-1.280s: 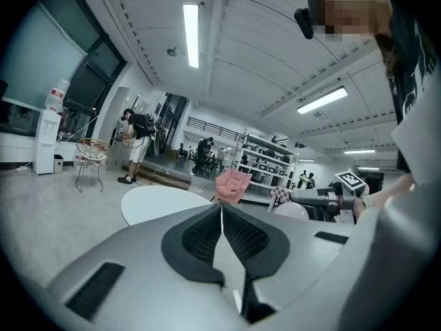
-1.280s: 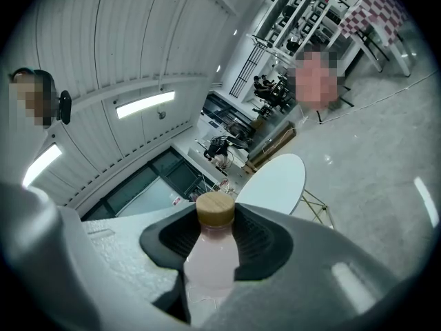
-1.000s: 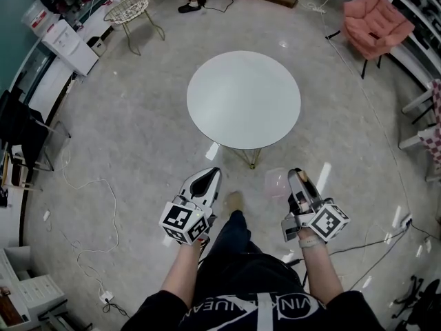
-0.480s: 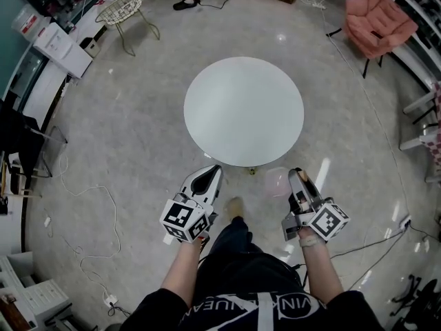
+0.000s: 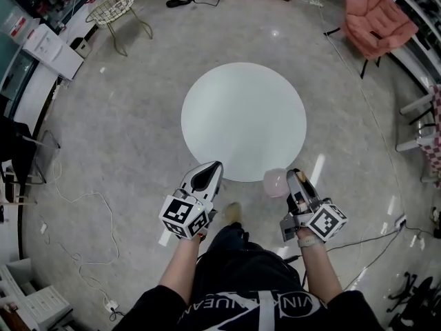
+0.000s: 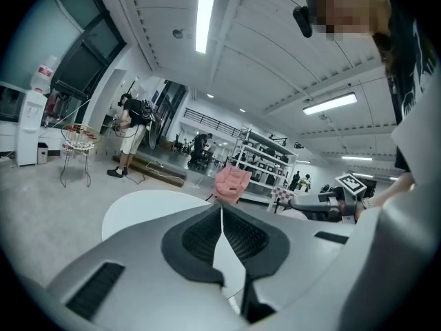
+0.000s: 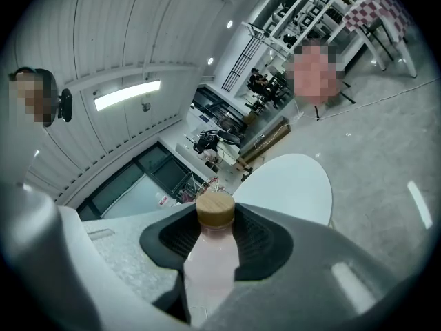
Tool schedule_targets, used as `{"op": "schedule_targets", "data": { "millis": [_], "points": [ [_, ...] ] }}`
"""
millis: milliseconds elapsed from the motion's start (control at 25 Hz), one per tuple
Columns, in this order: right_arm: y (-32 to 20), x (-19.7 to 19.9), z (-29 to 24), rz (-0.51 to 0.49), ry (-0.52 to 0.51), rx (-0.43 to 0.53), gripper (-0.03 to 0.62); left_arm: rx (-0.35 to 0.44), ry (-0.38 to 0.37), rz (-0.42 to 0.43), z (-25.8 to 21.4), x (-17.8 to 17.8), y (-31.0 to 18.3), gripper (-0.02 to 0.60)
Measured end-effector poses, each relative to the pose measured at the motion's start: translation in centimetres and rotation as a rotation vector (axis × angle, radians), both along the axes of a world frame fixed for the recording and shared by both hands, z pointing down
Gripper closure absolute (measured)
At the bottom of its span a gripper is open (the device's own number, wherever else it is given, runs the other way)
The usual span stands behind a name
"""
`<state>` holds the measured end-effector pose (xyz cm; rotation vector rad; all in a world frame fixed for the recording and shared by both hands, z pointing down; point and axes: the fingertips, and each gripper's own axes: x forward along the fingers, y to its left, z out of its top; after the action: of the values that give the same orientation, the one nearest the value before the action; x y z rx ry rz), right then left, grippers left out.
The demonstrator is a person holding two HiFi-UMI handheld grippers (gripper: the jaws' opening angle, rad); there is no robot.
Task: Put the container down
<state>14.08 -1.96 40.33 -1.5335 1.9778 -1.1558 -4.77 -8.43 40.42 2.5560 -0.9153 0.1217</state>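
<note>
Now pink container clamped between right gripper pads, wooden cap at tips; left gripper closed, empty.

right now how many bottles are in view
1: a pale pink bottle with a wooden cap, clamped in the right gripper near the round white table's edge. The left gripper is shut, empty. Others could hide on distant shelves.
</note>
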Motion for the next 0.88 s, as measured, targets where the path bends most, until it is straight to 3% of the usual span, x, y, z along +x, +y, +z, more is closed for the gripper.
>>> {"op": "schedule_targets", "data": {
  "millis": [400,880],
  "points": [
    [-2.2,0.5,0.2,0.017,0.005,0.001,0.457,-0.004,0.008,0.019,0.4,0.8,-2.1,0.566],
    [-4.7,0.5,1.4,-0.045,-0.006,-0.011,0.457,-0.032,-0.006,-0.043,1.6,0.1,-2.4,0.566]
  ]
}}
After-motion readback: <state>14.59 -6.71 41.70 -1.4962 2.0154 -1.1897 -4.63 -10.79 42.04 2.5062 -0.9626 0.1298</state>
